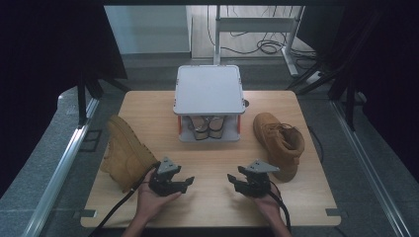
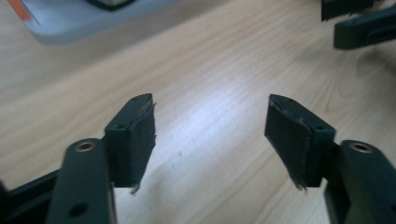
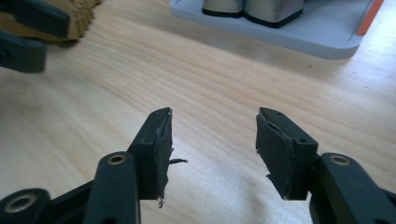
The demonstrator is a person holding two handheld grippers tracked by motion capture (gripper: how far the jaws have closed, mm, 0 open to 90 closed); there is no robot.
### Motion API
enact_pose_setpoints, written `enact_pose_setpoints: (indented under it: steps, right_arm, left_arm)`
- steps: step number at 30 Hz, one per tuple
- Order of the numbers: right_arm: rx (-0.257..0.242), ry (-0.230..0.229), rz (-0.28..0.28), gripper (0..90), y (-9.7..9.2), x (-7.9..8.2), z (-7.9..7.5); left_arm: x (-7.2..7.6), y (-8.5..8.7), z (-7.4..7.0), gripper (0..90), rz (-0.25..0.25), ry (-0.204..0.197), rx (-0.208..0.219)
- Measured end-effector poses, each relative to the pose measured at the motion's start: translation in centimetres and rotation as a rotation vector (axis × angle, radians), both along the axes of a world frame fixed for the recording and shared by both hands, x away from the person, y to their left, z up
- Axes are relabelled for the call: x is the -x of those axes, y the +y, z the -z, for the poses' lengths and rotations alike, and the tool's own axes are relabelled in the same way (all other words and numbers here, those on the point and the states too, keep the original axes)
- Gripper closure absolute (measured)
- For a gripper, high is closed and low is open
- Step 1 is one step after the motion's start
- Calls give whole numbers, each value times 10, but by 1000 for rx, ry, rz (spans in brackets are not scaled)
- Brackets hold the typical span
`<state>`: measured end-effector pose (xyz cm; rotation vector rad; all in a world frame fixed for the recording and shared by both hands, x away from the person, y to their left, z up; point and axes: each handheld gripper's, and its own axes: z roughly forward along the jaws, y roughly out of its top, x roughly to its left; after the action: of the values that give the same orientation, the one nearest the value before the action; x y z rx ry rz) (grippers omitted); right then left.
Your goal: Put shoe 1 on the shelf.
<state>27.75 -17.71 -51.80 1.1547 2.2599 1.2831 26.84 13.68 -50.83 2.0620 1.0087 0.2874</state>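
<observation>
I have both grippers low over the near part of the wooden table [image 1: 207, 148], held side by side and turned toward each other. The left gripper [image 1: 187, 182] has its jaws spread wide, with nothing but bare wood grain between its pads [image 2: 140, 140]. The right gripper [image 1: 232, 181] stands open as well, the gap between its pads [image 3: 275, 154] also showing only table.

The nearest things are the two tan boots. The left boot [image 1: 126, 150] lies on the table's left side, its heel end just beside the back of my left gripper, behind the jaws rather than in front of them. The right boot [image 1: 279, 143] stands on the right side, near my right gripper but likewise off to its outer side, apart from the fingertips. In the right gripper view I see the left boot's ridged sole [image 3: 81, 16] far ahead, past the other gripper's jaws.

Beyond both grippers, at the middle back of the table, sits a grey two-level rack [image 1: 209, 89] with a pair of dark-edged shoes [image 1: 207, 126] on its lower shelf, well apart from either gripper.
</observation>
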Motion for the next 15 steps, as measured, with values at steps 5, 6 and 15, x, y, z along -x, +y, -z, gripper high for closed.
enact_pose_setpoints:
  steps: [5,6,15]
  right_arm:
    - [16,14,-22,424,-2,3,0]
    - [20,15,-25,419,-2,3,1]
    - [-4,14,-35,383,-1,4,-3]
  left_arm:
    - [7,5,6,260,14,7,-24]
    - [8,7,6,260,15,10,-22]
    - [14,22,-5,294,11,-25,6]
